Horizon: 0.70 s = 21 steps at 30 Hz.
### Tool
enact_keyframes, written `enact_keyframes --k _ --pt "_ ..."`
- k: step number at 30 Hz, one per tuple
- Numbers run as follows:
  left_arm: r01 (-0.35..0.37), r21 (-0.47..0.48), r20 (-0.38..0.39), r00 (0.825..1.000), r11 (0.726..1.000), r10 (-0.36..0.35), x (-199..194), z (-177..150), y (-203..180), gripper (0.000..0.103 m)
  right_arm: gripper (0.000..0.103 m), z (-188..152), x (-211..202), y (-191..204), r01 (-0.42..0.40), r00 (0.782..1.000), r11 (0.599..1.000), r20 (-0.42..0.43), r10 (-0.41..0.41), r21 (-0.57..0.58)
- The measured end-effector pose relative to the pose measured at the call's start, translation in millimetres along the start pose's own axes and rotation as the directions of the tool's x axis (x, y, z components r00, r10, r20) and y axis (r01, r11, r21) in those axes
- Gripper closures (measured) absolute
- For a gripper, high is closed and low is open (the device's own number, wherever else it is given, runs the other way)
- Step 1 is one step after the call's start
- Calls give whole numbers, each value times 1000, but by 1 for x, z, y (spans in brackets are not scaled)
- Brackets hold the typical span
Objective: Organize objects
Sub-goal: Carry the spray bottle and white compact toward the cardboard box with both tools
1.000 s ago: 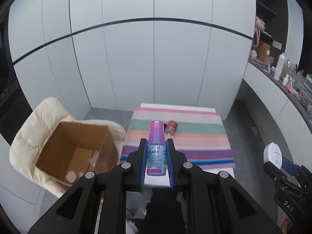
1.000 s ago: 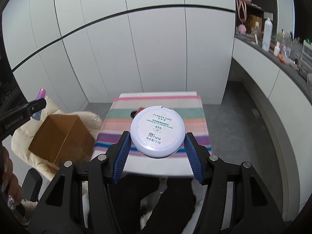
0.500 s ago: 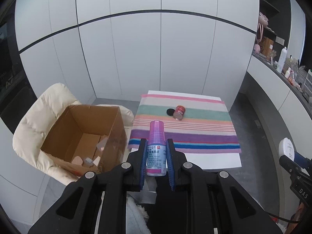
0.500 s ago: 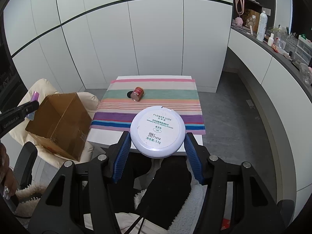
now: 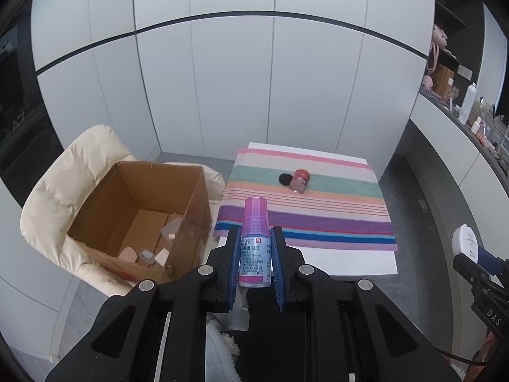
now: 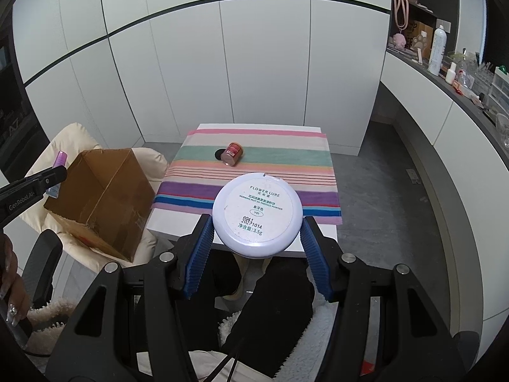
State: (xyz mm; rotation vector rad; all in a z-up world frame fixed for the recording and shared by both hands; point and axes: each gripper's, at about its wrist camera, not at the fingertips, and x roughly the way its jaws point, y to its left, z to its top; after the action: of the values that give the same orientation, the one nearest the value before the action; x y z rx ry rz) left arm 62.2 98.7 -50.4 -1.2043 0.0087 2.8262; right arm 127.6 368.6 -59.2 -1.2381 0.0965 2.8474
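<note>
Left wrist view shows the left gripper (image 5: 254, 254) pinching a small eye-drop bottle (image 5: 254, 242) upright between its blue pads, long axis running along the fingers, pink cap pointing away, beside the open cardboard box (image 5: 140, 219). Right wrist view shows the right gripper (image 6: 257, 222) clamping a round white powder compact (image 6: 257, 215) by its rim, labelled face toward the camera, above the striped cloth (image 6: 254, 175).

Glossy plastic on the eye-drop bottle (image 5: 254, 245), paper label matt. The powder compact (image 6: 257, 215) shines smooth and white. Ribbed blue rubber pads (image 6: 198, 254), matt cardboard box (image 5: 140, 216), woven striped cloth (image 5: 305, 203), puffy quilted chair (image 5: 79, 162).
</note>
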Motion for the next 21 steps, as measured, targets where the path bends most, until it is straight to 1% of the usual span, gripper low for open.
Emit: enact_keyframes --k 5,12,17,21 --pt "-35 -41 -2 999 999 35 -3 -4 21 84 44 4 6 20 -34 999 998 -2 34 -44" --pt "-111 -127 -10 994 986 111 -12 -15 67 84 44 10 18 68 -121 993 982 -12 120 -146" --pt "-187 -207 -30 982 960 185 -22 -27 107 84 44 13 29 111 -195 981 955 -34 193 -223" --pt "-246 -265 -54 969 932 241 -30 -40 139 84 44 13 37 154 -269 963 918 -65 262 -290"
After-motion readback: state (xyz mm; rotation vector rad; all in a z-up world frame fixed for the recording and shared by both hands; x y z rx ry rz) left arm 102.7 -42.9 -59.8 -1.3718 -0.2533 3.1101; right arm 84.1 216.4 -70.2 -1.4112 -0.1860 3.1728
